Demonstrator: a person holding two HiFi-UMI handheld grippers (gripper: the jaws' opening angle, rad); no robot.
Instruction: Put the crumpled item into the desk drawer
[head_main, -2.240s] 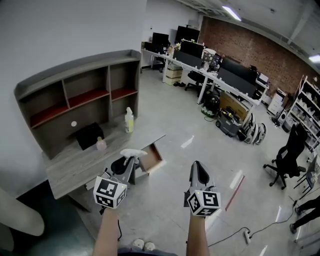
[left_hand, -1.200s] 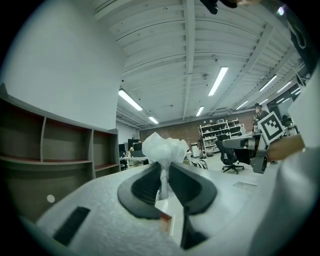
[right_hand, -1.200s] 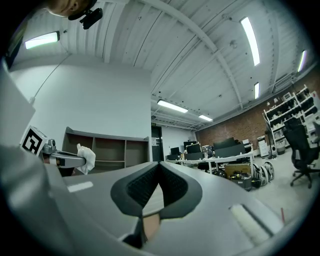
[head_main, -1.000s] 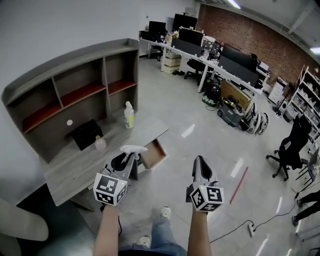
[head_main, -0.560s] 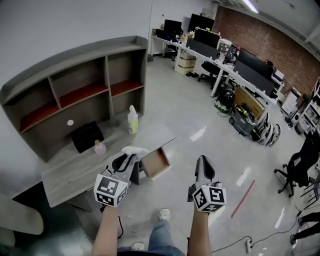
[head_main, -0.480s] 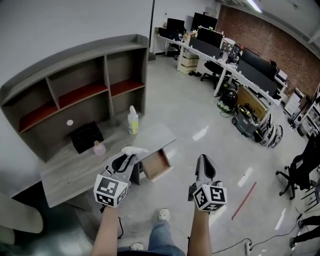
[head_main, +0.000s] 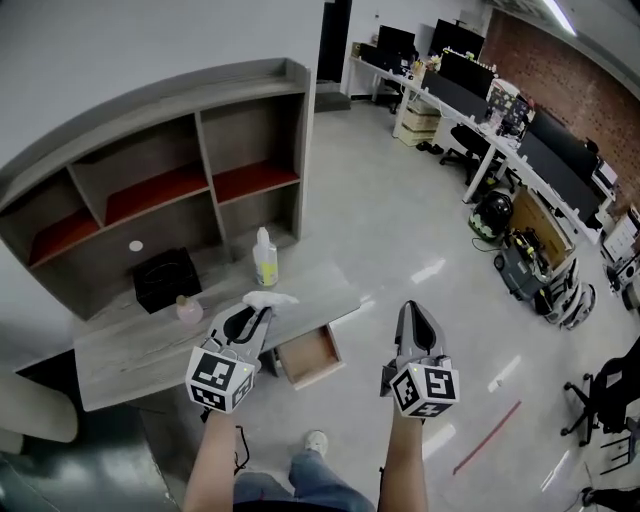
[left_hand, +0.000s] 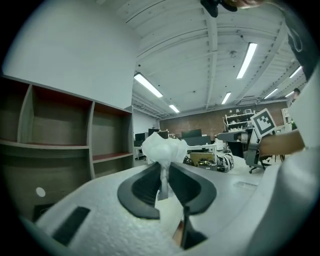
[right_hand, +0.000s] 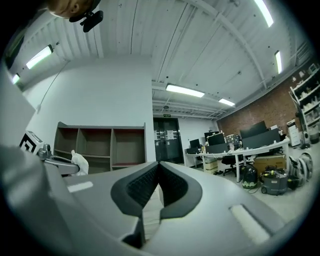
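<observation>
Only overhead: open drawer (wad aloft)

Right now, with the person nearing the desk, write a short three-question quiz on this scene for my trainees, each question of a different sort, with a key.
1. True or false: the desk drawer stands open.
2. Choose one. The left gripper is: A, open and empty; B, shut on the crumpled white item; C, shut on the drawer's front.
3. Fill in the gap: the right gripper has its jaws ___, with nothing between them.

Key: 1 true; 2 B; 3 together.
</observation>
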